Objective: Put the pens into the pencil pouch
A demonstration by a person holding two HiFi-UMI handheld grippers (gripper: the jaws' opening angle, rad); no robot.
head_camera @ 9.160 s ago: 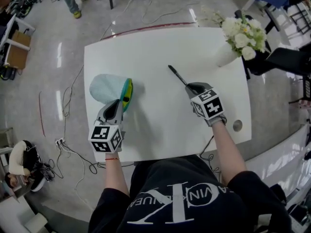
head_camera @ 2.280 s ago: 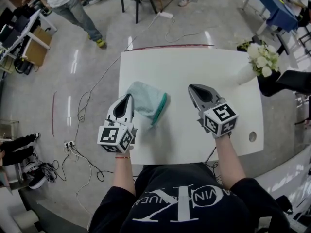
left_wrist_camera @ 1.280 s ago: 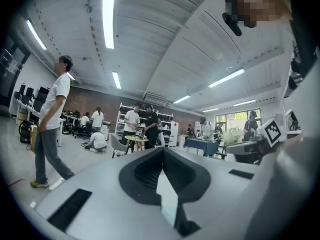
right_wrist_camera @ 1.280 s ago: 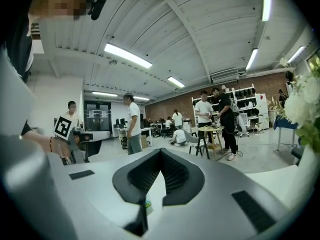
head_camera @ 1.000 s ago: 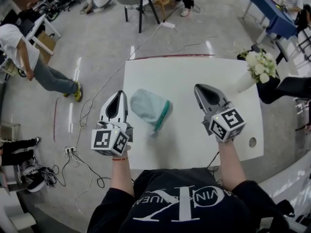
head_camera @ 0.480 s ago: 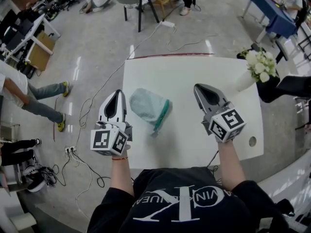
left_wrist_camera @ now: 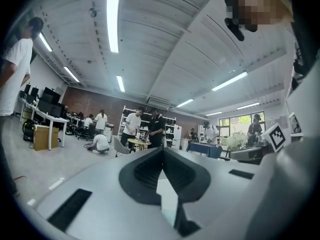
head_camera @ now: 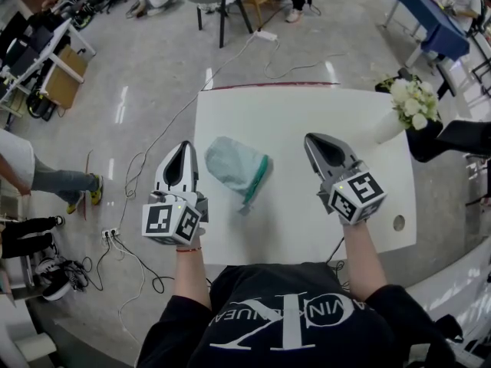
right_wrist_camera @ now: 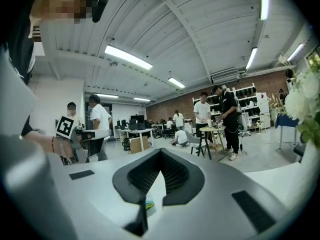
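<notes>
Two-handed, hovering above the near half of the white table point(head_camera: 307, 110), well clear of its top. Holding the left gripper point(head_camera: 184, 146) at the near left, about over the table's left edge, with its jaws pressed fully together and gripping nothing. Holding the right gripper point(head_camera: 310, 138) at the near right, jaws likewise closed tight and empty. Pointing both about level and away from the body, probably because no work is remaining for them. Lying between the two, flat on the table and touched by neither: the pale blue pencil pouch point(head_camera: 230, 163), its green zipper edge turned to the right. Showing no pens anywhere on the bare top, so most likely carrying them inside already; hiding its inside, though, so not proving it. Standing at the far right edge, well apart from the pouch: a vase of flowers point(head_camera: 413, 102), playing no part in the task.
</notes>
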